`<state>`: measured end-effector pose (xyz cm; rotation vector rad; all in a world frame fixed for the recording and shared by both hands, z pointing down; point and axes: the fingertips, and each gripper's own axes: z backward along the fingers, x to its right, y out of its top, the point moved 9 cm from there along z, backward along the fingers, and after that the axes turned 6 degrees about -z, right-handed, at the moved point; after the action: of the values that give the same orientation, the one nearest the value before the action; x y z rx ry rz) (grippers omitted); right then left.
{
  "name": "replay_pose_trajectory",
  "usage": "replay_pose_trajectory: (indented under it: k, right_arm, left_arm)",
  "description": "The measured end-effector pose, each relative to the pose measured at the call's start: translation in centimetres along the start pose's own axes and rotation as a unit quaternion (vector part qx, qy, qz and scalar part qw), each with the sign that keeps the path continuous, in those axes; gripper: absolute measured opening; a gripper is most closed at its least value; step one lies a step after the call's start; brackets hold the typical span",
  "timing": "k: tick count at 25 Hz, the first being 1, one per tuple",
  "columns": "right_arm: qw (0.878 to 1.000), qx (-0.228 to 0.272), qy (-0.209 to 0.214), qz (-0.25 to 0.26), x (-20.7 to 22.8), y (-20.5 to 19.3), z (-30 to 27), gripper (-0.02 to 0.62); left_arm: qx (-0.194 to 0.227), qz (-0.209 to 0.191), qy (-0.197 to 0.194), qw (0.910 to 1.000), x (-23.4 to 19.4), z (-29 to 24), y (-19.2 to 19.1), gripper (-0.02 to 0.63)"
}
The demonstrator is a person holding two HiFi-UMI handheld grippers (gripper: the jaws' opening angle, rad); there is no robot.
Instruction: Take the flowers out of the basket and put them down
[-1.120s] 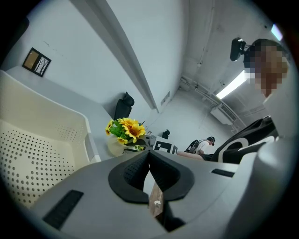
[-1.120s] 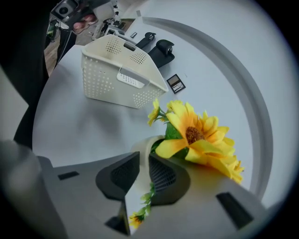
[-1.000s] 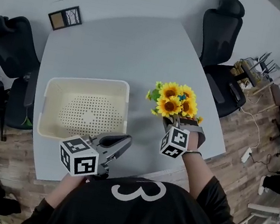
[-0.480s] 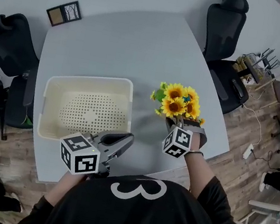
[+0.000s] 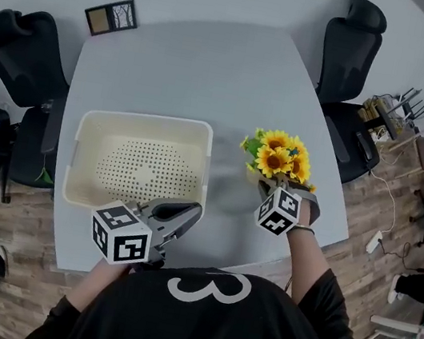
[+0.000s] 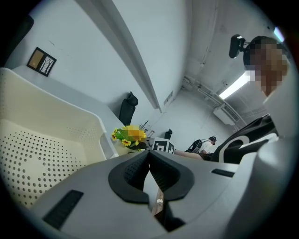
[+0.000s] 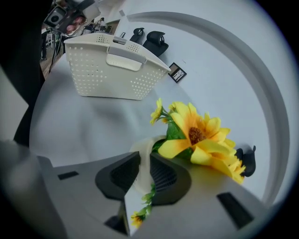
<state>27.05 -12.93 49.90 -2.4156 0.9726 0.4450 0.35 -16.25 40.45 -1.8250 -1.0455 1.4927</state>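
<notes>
Nearest, low in the head view, the left gripper (image 5: pixel 188 211) had its jaws closed together on nothing, just before the near rim of the basket (image 5: pixel 148 118), which looked empty. Right of centre, the right gripper (image 5: pixel 277 186) had its jaws closed on the cream base of the flowers (image 5: pixel 280 154). The flowers were already outside the basket, but I could not tell whether the base touched the table (image 5: pixel 198 65). The main risk, in my judgement, was tipping: the blooms spread wide over a narrow base, so a release before it sat flat could let it fall over. The second risk was the table edge at the right of the frame, near the flowers, with a chair (image 5: pixel 356 44) beyond it. Farther up, the table was bare and wide — better room for setting down — as far as the small picture frame (image 5: pixel 113 17) at the upper left.
</notes>
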Motion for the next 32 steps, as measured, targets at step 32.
replay_pose_trajectory:
  k: [32]
  right_arm:
    - [0.99, 0.123, -0.033, -0.06, -4.0, 0.3, 8.1, 0.213]
  left_arm:
    - [0.026, -0.025, 0.059, 0.9976, 9.9, 2.4, -3.3, 0.012]
